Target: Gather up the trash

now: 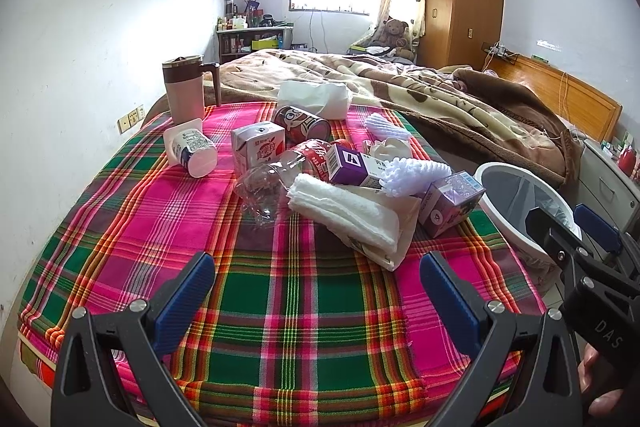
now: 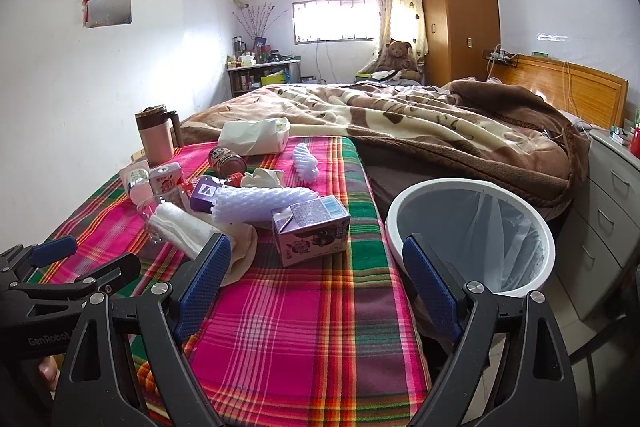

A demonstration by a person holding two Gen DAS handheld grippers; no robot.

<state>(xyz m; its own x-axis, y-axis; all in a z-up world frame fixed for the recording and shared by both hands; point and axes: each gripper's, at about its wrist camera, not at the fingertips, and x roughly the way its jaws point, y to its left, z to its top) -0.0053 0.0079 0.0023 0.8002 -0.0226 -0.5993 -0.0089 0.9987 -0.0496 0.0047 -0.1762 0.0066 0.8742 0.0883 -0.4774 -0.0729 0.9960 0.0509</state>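
Trash lies heaped on the plaid bed sheet [image 1: 280, 291]: a purple drink carton [image 2: 310, 229], folded white tissue [image 1: 344, 215], a crushed clear bottle [image 1: 272, 183], a red-and-white milk carton [image 1: 258, 147], a yogurt cup [image 1: 192, 149], a can [image 1: 302, 125] and white foam netting [image 2: 260, 207]. A white bin [image 2: 472, 227] lined with a clear bag stands at the bed's right edge. My left gripper [image 1: 316, 291] hovers open over the sheet, short of the pile. My right gripper [image 2: 316, 279] is open too, between the purple carton and the bin. Both hold nothing.
A brown-lidded mug [image 1: 186, 87] stands at the sheet's far left near the wall. A tissue pack [image 1: 314, 99] lies behind the pile. A rumpled brown blanket [image 2: 420, 123] covers the far bed. Grey drawers [image 2: 608, 219] stand right of the bin, a wardrobe [image 2: 458, 7] behind.
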